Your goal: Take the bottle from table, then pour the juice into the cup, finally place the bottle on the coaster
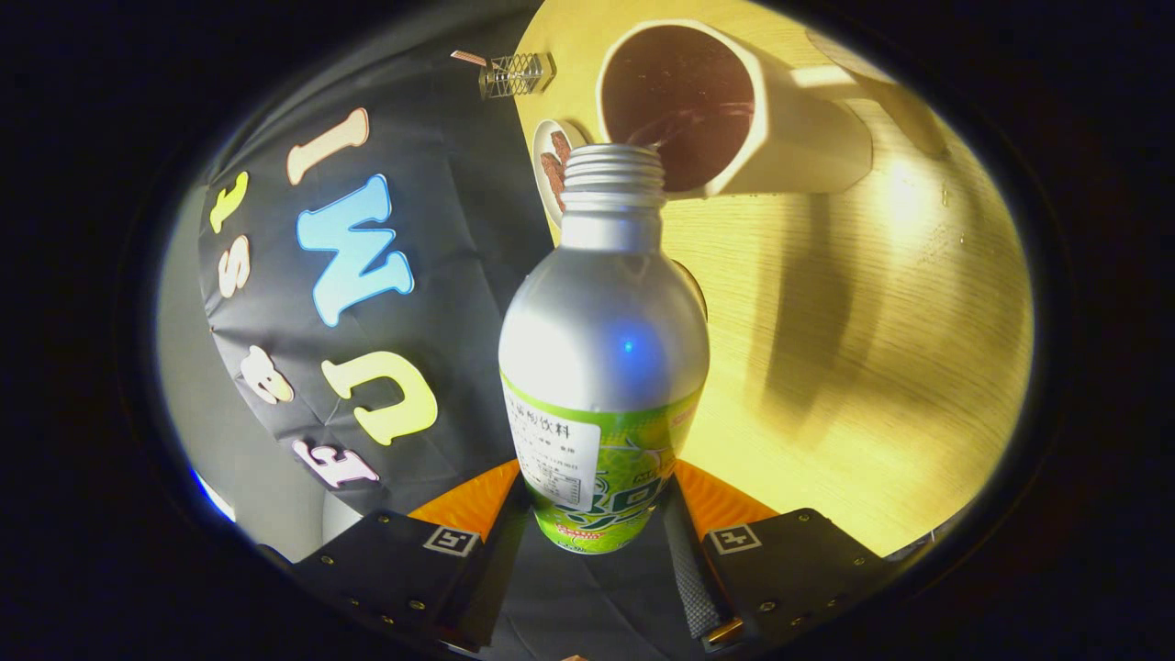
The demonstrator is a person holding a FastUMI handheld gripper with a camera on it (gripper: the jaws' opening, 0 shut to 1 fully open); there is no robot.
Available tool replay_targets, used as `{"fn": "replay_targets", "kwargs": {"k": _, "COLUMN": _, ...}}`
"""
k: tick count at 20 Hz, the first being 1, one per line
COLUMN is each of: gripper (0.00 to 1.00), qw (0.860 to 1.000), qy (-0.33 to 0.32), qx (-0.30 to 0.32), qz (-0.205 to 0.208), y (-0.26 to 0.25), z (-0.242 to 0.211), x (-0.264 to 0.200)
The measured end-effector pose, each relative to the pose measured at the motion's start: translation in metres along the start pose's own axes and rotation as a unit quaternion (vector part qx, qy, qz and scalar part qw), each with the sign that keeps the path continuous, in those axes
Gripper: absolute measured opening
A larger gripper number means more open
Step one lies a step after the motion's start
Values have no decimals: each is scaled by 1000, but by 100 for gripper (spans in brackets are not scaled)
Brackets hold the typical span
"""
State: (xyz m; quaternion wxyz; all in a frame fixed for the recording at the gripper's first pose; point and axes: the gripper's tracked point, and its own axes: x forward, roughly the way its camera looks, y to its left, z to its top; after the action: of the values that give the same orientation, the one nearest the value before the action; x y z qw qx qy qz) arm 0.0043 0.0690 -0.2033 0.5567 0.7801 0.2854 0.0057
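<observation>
The aluminium bottle [603, 367] is clamped by the gripper [595, 532], its mouth at the white cup [789, 138]; pouring is judged underway, coaster [551, 170] placement left.

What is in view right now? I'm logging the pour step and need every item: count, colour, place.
bottle: one, silver with a green label, cap off, held between the fingers, tilted with its mouth at the cup's rim.
juice: one thin dark stream leaving the bottle's mouth, dark liquid inside the cup.
cup: one, white, on the table beyond the bottle.
coaster: one, round, pale rim with a brown pattern, on the table beside the cup, partly hidden by the bottle's neck.
wire object: one, metallic, small, beyond the coaster by the booth wall; too small to identify.
table: one, light wood.
gripper: one, both fingers pressed on the bottle's lower body.
</observation>
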Motion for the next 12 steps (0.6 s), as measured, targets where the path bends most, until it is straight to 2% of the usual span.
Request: {"fn": "replay_targets", "kwargs": {"k": 12, "gripper": 76, "qw": 999, "qy": 1, "qx": 30, "qz": 17, "y": 7, "z": -3, "x": 2}}
